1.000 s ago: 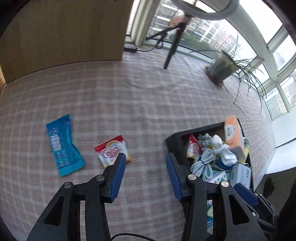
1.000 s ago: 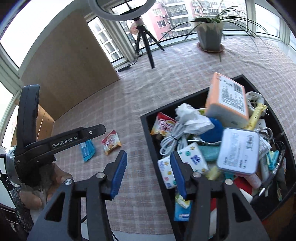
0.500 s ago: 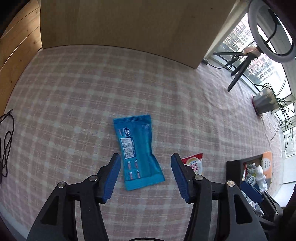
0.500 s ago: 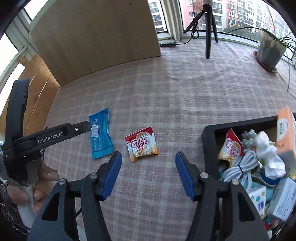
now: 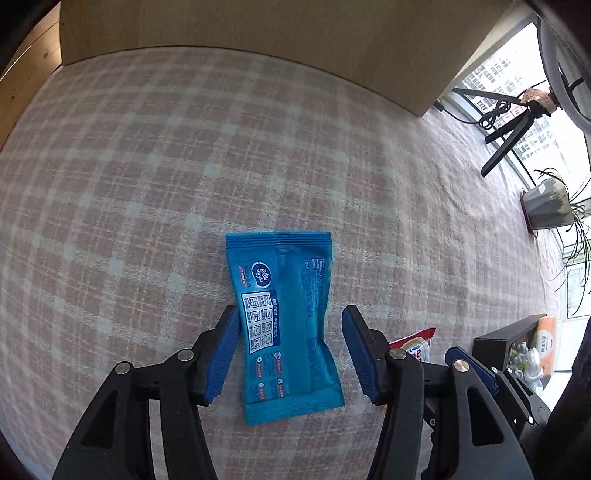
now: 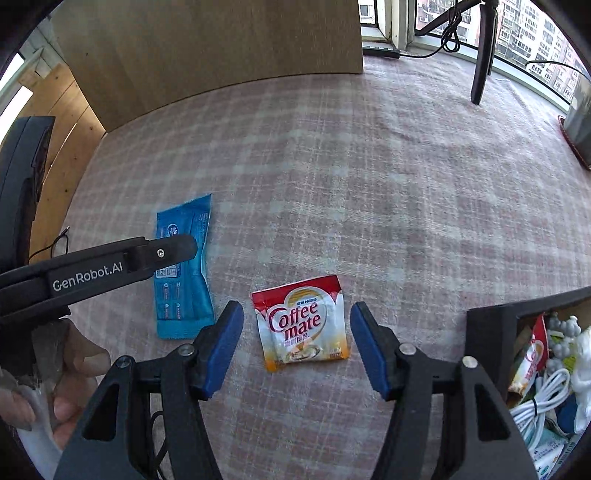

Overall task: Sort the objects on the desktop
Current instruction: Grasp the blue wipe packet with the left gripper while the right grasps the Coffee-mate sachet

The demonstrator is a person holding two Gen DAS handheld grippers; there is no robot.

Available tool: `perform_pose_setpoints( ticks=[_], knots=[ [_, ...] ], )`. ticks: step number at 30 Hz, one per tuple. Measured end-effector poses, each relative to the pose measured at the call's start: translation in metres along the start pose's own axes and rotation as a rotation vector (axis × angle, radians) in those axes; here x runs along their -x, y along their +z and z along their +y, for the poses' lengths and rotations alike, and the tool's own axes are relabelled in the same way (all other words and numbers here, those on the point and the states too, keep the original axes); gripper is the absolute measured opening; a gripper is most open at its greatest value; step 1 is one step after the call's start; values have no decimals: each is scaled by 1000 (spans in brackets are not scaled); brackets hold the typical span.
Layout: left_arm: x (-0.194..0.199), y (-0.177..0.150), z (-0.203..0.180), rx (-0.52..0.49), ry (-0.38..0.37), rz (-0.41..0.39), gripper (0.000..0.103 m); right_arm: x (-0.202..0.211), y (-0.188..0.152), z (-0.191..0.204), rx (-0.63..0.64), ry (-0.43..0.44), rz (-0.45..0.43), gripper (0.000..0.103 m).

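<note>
A blue wet-wipe packet (image 5: 284, 325) lies flat on the checked tablecloth, and my left gripper (image 5: 288, 354) stands open over it, one blue pad on either side of its lower half, neither touching. A red and white Coffee mate sachet (image 6: 304, 326) lies to the packet's right. My right gripper (image 6: 297, 347) is open and straddles the sachet with a gap on both sides. The right wrist view also shows the blue packet (image 6: 184, 295), partly hidden by the left gripper's black finger (image 6: 110, 266) and the hand (image 6: 70, 369) holding it. The sachet's corner (image 5: 413, 345) peeks past the left gripper's right finger.
A black box (image 6: 491, 328) crammed with several items, among them a white cable (image 6: 535, 402), stands at the right. A wooden board (image 5: 258, 33) closes the far side. A tripod (image 5: 506, 144) and a potted plant (image 5: 546, 206) stand by the window.
Both grippers have swung left from the black box and sunk toward the cloth. The left now straddles the blue packet, the right the sachet. Both sets of jaws stand a little wider.
</note>
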State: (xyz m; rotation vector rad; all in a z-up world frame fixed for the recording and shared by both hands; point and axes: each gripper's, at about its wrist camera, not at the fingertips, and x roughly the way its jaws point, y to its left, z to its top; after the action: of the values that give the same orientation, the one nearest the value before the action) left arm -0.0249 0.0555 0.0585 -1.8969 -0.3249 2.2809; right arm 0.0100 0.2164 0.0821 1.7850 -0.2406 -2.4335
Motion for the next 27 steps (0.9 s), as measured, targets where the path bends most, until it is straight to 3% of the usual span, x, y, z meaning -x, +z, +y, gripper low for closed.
perform_pose_setpoints(
  ticks=[2,4,7,9,14,18,22,27],
  knots=[
    [-5,0,-5,-19,13,-3,55,-5,1,-2,1,-5,6,59],
    [-6,0,-10,-33,31,-21,63,-9,1,-2,4,-5,14,59],
    [-5,2,-12,-51,53,-37,63,-12,2,-3,5,-1,17,59],
    [-7,4,-15,-90,110,-52,63,-14,2,-2,14,-16,19,59],
    [-8,-9,-8,-117,123,-68,63,-18,0,4,51,-39,13,65],
    [-6,-18,-8,-147,141,-88,58,-22,-8,17,108,-82,6,70],
    [-2,-24,-3,-162,164,-128,45,-24,-20,30,188,-152,-13,70],
    [8,-40,9,-170,165,-152,40,-19,-28,23,161,-151,-24,65]
  ],
)
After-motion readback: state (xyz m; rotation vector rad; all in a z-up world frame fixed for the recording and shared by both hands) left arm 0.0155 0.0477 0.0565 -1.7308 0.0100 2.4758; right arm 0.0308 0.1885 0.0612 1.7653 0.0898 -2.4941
